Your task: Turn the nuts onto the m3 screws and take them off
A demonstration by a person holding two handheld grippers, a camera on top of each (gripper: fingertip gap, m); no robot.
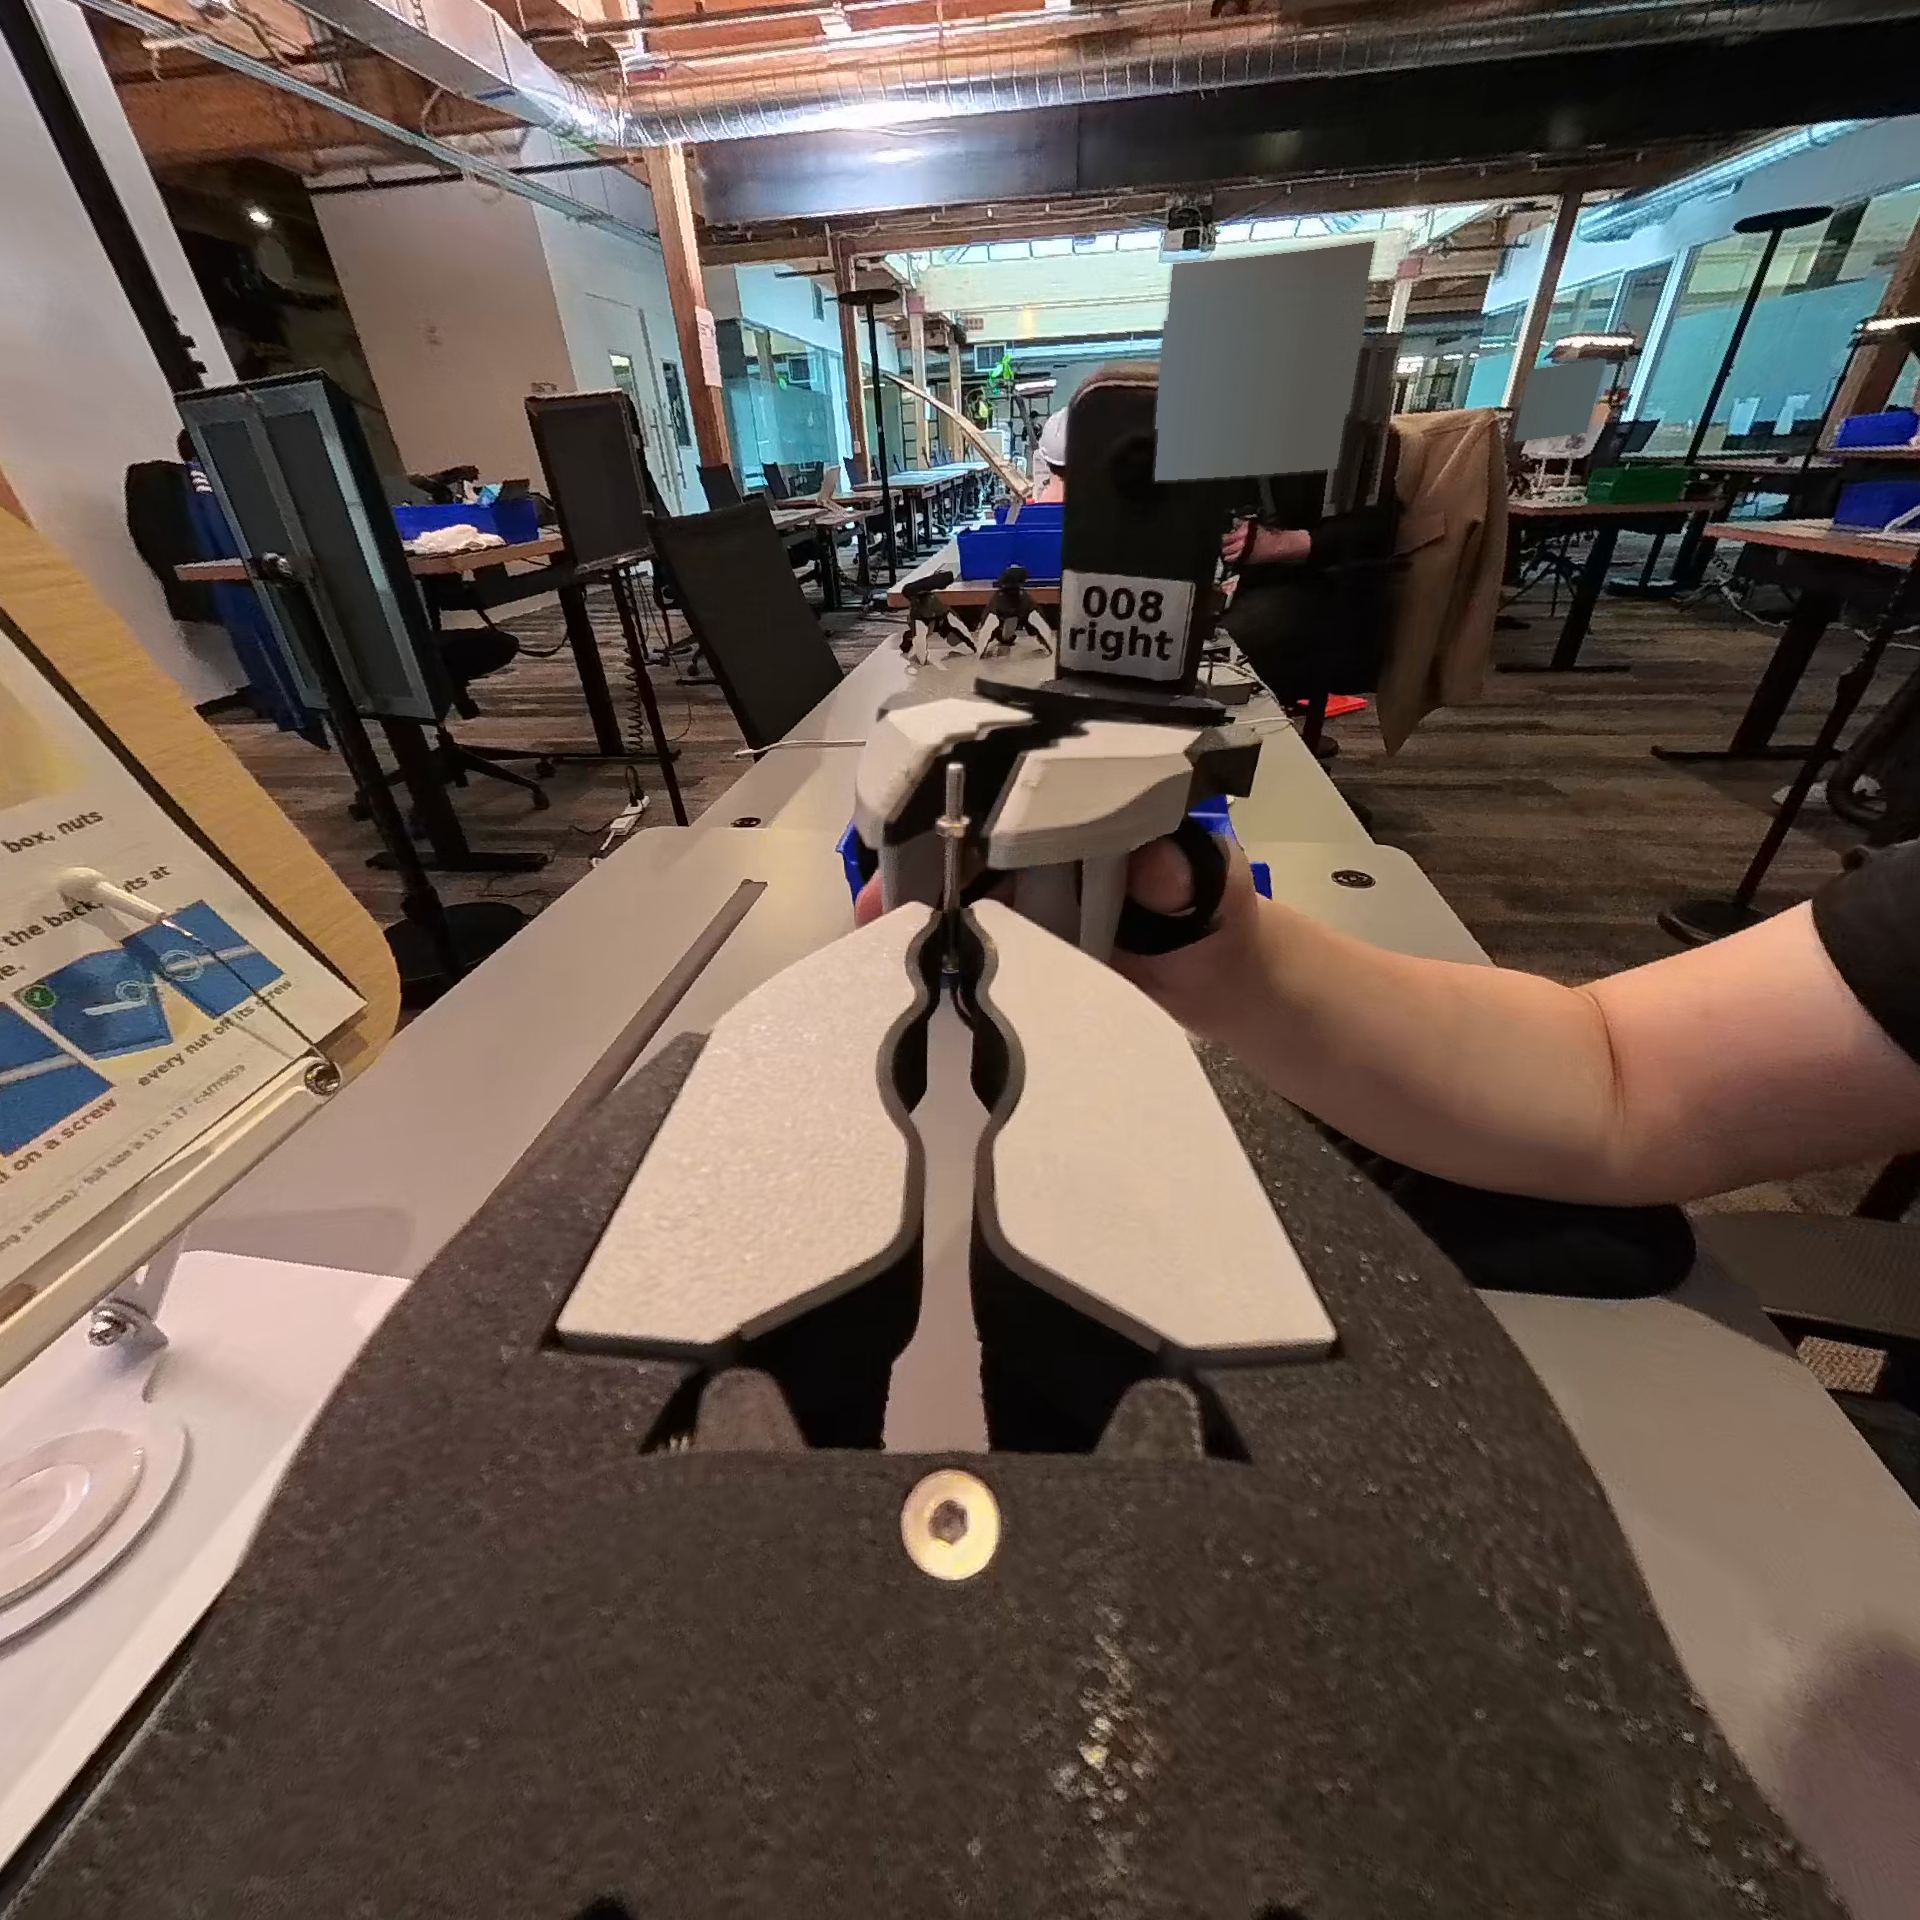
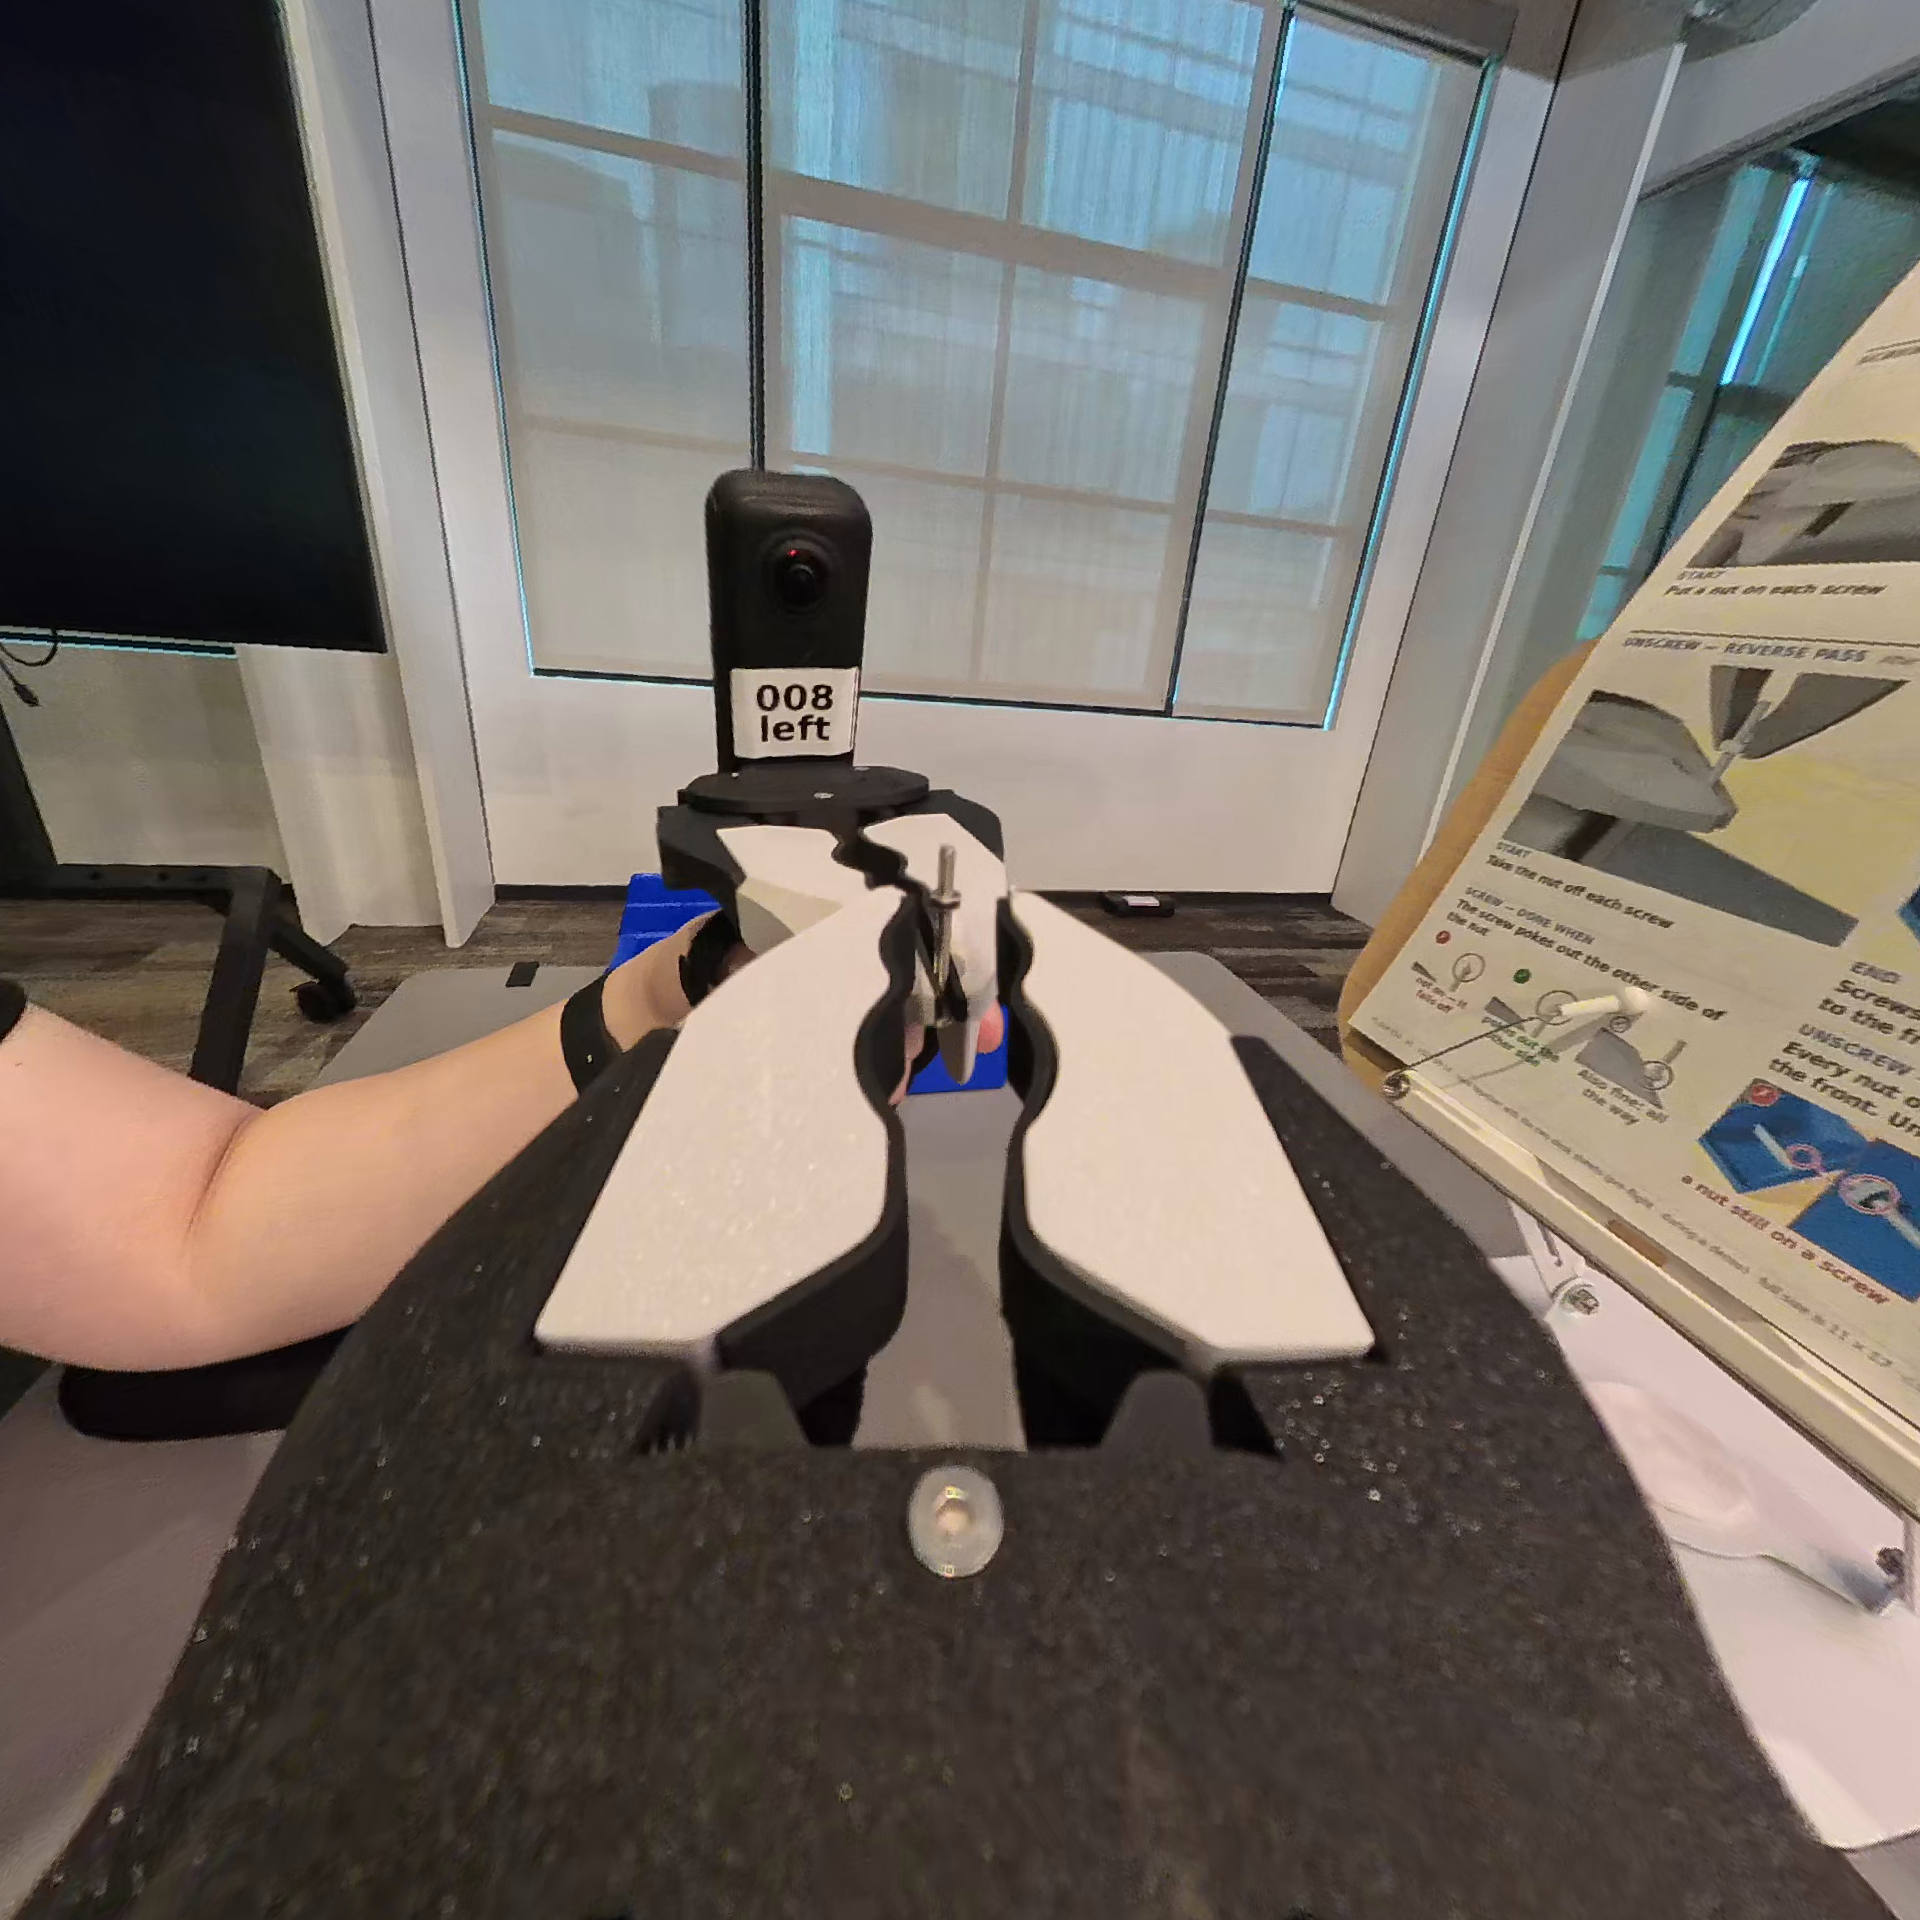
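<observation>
A slim silver screw (image 1: 950, 868) with a small nut (image 1: 952, 826) threaded partway down its shaft stands upright above the grey tabletop (image 1: 520, 997), its lower end pinched in the left claw (image 1: 948, 925).

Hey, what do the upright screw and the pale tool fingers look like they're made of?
Screw and its nut: likely steel, going by the bright silvery shine. Fingers: probably printed plastic, with a matte, grainy off-white face over black edging.

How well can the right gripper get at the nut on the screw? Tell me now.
Probably yes. The left gripper holds the screw upright by its lower end, so the nut stands clear above it. The right gripper has a finger on each side, seemingly not pressing.
</observation>
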